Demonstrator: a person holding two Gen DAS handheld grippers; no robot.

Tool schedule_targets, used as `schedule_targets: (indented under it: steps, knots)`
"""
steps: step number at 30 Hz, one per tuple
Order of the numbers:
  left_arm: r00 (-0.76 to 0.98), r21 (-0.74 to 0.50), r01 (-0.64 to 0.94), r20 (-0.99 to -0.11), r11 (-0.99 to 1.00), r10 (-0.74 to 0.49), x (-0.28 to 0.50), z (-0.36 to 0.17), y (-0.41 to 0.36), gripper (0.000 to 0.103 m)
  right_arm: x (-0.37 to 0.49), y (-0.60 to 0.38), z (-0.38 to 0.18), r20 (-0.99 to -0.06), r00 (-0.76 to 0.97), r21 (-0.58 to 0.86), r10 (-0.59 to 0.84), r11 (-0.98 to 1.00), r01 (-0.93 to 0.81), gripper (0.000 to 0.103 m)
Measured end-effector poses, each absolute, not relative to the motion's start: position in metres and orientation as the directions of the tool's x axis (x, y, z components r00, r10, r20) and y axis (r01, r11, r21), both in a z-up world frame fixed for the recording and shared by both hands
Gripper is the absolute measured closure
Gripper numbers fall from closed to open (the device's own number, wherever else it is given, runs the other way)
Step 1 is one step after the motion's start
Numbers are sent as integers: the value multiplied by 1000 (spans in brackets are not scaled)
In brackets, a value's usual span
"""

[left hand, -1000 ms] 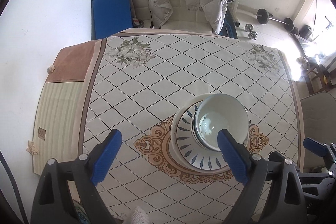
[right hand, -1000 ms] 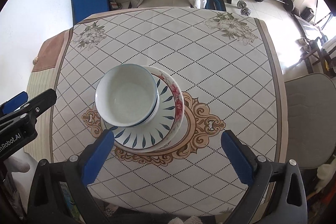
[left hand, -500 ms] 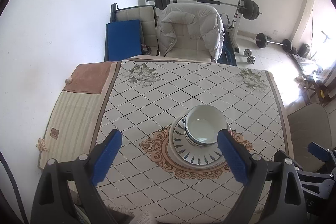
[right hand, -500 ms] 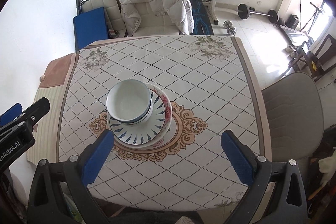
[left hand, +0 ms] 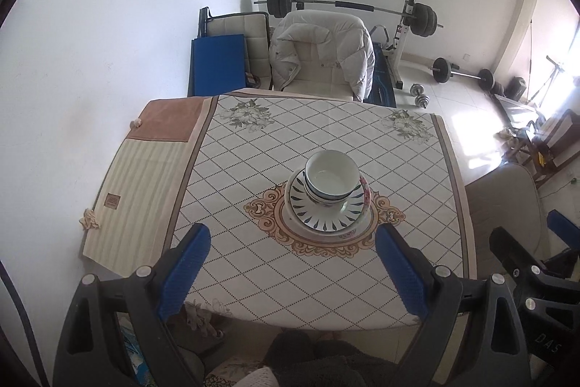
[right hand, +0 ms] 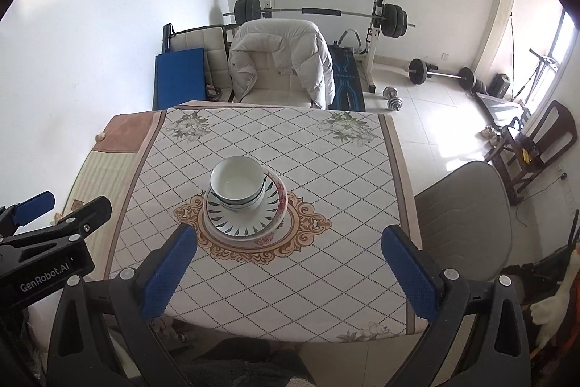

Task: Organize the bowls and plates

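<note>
Both claws were open and empty, held back off the counter's [left hand: 417, 191] near edge. The stacked bowls [left hand: 331, 180] on the plates [left hand: 319, 222] sat ahead, between them: ahead-right of the left claw [left hand: 291, 269], ahead-left of the right claw [right hand: 288, 272], neither clearly nearer.

a white jacket [left hand: 322, 55] drapes the chair [left hand: 319, 75] just behind the table [left hand: 253, 147]; a barbell rack [left hand: 348, 6] stands behind that chair.

Both the left gripper [left hand: 291, 269] and the right gripper [right hand: 290, 265] are held side by side, level, their blue-padded jaws spread wide with nothing between them.
</note>
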State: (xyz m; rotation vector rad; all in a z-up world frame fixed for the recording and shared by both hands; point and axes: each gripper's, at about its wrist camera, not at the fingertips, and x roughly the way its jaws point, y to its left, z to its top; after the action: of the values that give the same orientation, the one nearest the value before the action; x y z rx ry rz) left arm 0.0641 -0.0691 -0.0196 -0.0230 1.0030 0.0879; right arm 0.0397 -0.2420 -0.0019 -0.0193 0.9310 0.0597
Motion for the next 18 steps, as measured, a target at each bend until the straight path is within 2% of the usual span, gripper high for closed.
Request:
schedule_targets:
  steps: [9, 18]
  knots:
    - [580, 23, -59, -813, 998, 53, 23, 14, -53, 10, -9, -231, 32, -790, 613, -8, 4, 1000, -17, 0]
    - [585, 19, -33, -811, 999, 35, -9, 20, -43, 10, -53, -216, 47, -786, 618, 0, -6, 1000, 9, 0]
